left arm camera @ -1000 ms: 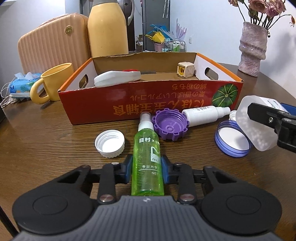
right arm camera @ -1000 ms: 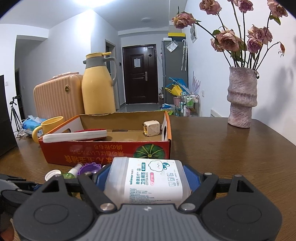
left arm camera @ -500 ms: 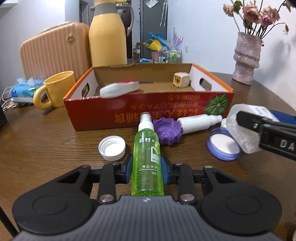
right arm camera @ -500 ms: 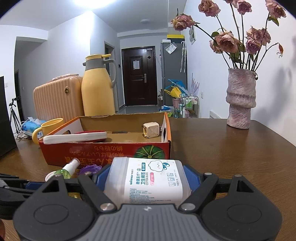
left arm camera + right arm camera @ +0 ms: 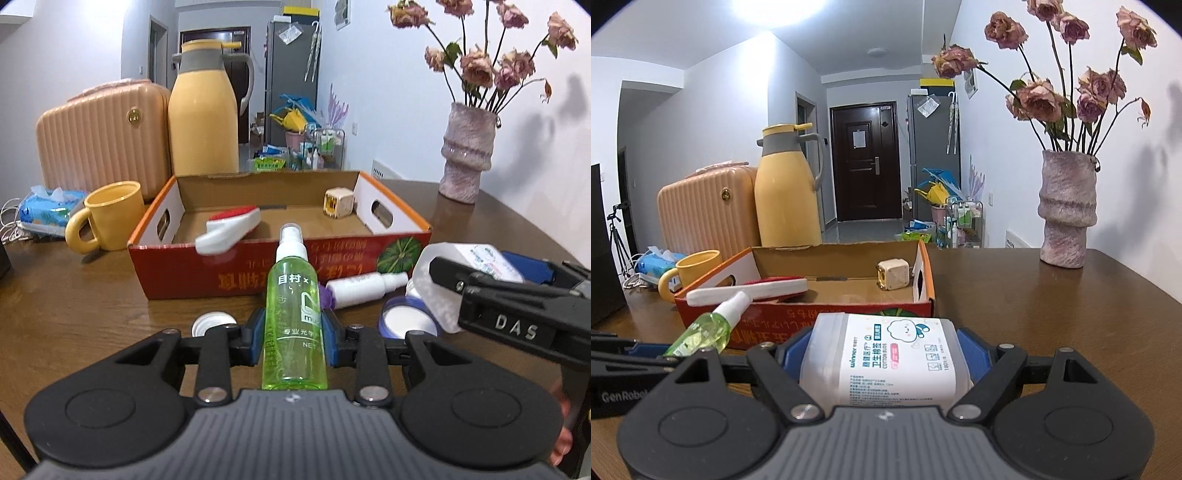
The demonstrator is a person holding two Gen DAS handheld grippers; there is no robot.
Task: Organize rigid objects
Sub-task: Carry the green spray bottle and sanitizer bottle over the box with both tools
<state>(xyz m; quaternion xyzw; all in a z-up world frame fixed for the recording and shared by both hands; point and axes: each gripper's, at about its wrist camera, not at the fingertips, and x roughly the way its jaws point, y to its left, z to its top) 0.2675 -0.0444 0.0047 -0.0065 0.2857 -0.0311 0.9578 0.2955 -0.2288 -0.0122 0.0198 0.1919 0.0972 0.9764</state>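
Observation:
My left gripper (image 5: 294, 341) is shut on a green spray bottle (image 5: 294, 314), held above the table, nozzle toward the red cardboard box (image 5: 258, 269). The bottle also shows in the right wrist view (image 5: 705, 332). My right gripper (image 5: 886, 354) is shut on a clear cotton-bud jar (image 5: 886, 358), held above the table just in front of the box (image 5: 827, 321); the jar shows at right in the left wrist view (image 5: 454, 280). In the box lie a white and red tool (image 5: 229, 229) and a cream cube (image 5: 338, 201).
On the table before the box lie a white bottle (image 5: 365, 286), a blue-rimmed lid (image 5: 406, 321), a white cap (image 5: 212, 321) and a partly hidden purple lid (image 5: 327, 297). A yellow mug (image 5: 110, 216), thermos (image 5: 203, 110), case (image 5: 99, 136) and vase (image 5: 467, 155) stand around.
Both grippers have risen with their loads. The spray bottle is lifted off the table and its nozzle now overlaps the box's front wall. The jar is higher beside it.

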